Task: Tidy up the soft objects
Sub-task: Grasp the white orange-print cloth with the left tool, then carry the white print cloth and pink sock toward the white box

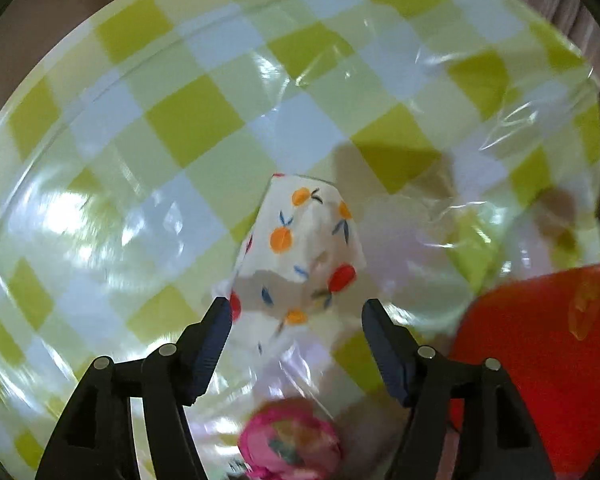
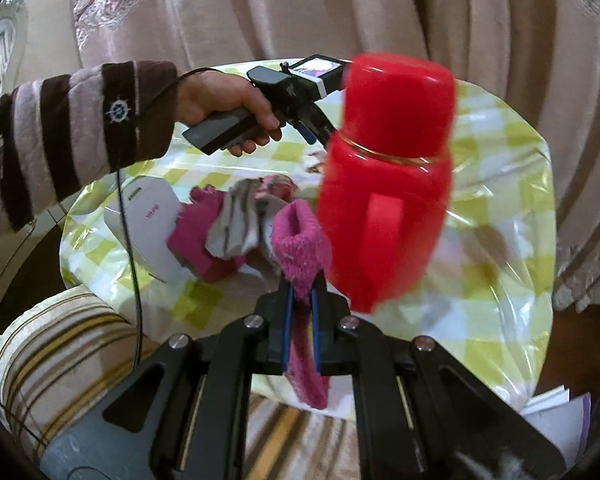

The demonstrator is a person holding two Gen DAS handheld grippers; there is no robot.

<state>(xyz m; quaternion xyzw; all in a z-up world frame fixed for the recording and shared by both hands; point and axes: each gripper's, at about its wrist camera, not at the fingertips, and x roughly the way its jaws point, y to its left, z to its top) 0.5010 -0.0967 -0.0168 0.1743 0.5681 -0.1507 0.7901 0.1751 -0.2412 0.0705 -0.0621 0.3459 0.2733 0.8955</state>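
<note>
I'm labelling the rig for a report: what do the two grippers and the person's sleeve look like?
Both grippers are black, with triangular cut-outs, silver pivot pins and dark blue pads. The left one has a grey handle and a thin black cable. The fleece sleeve is brown-and-mauve striped, with a white ship's-wheel emblem.

red flask (image 2: 388,176) blurred, pink bundle (image 1: 290,446) cut off

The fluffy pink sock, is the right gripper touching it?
Touching. The right wrist view shows the right gripper shut on the fluffy pink sock, which is pinched between the blue pads, its cuff sticking out above and the rest hanging below.
</note>
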